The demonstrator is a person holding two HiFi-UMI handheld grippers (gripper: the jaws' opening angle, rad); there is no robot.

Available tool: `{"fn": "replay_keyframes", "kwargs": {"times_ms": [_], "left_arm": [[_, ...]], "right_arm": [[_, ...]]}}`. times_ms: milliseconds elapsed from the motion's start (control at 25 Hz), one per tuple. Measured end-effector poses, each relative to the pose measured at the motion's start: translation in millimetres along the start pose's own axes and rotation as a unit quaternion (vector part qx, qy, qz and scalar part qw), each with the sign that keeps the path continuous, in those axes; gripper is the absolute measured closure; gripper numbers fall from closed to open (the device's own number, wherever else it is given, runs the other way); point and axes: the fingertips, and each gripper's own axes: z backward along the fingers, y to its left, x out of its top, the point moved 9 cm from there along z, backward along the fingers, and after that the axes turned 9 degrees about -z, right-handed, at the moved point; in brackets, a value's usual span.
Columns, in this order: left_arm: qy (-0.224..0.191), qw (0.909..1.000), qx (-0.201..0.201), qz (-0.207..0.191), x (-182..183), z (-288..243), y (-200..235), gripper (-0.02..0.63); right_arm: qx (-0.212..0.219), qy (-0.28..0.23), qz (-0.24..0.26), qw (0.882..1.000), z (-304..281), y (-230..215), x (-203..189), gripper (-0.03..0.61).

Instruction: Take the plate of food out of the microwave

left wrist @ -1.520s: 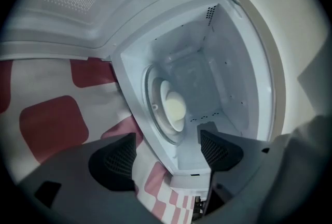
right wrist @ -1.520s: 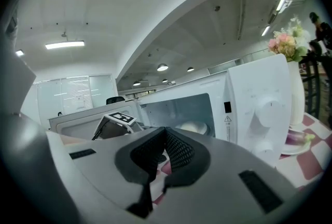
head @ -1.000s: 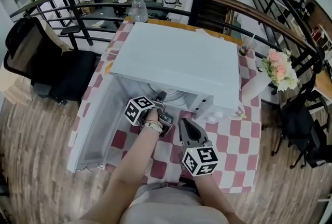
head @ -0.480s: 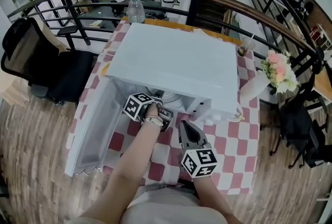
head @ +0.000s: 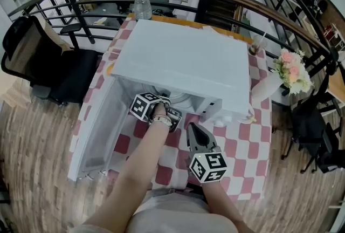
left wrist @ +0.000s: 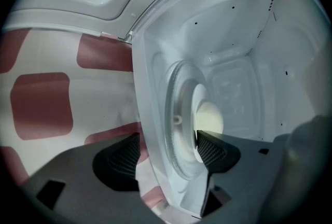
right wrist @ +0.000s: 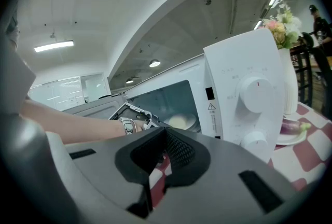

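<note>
A white microwave (head: pixel 183 62) stands on a checked tabletop (head: pixel 240 145) with its door swung open. The plate of food (left wrist: pixel 208 118) sits inside on the glass turntable (left wrist: pixel 174 114), straight ahead of the left tongs (left wrist: pixel 163 154) at the opening. Their jaws are wide apart and closing, with nothing pinched yet; the plate's near edge shows just beyond one pad. The right tongs (right wrist: pixel 163 137) wait outside, farther from the plate, jaws together and empty.
</note>
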Motion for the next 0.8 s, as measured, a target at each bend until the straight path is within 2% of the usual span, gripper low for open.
{"fn": "replay_keyframes", "kwargs": {"times_ms": [800], "left_arm": [[0.004, 0.9999, -0.010, 0.008, -7, 16, 16, 0.270]], "right_arm": [[0.009, 0.003, 0.004, 1.000, 6, 9, -2, 0.555]]}}
